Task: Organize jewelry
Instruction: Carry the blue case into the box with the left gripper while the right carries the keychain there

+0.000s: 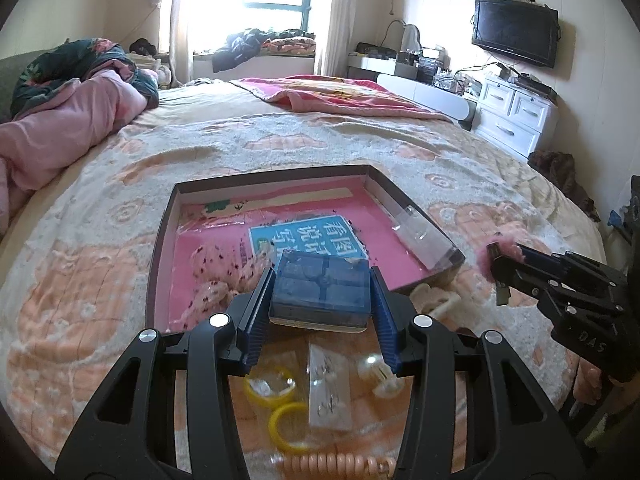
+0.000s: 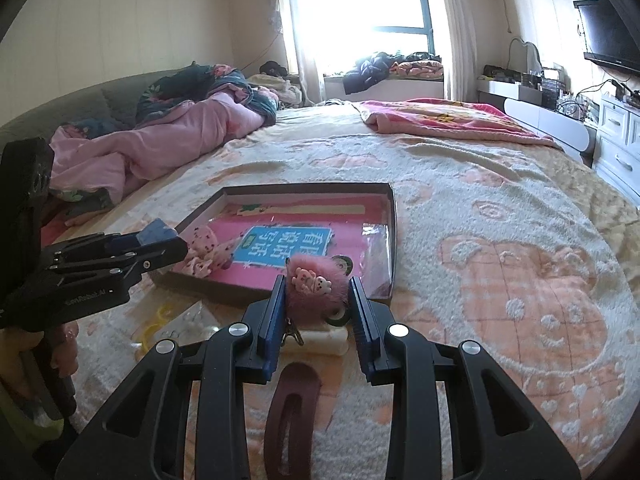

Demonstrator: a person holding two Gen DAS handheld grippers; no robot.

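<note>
My left gripper is shut on a small blue transparent box and holds it over the near edge of a shallow brown tray with a pink lining. My right gripper is shut on a pink fluffy hair clip with a cartoon charm, just in front of the same tray. A pink spotted scrunchie lies in the tray. On the bed below the left gripper lie yellow rings, a clear packet of earrings and a coiled peach hair tie. A dark red hair clip lies below the right gripper.
The tray sits on a cream and orange bear-patterned blanket. A blue card with Chinese characters lies in the tray. Pink bedding is piled at the left. White drawers and a wall TV stand at the right.
</note>
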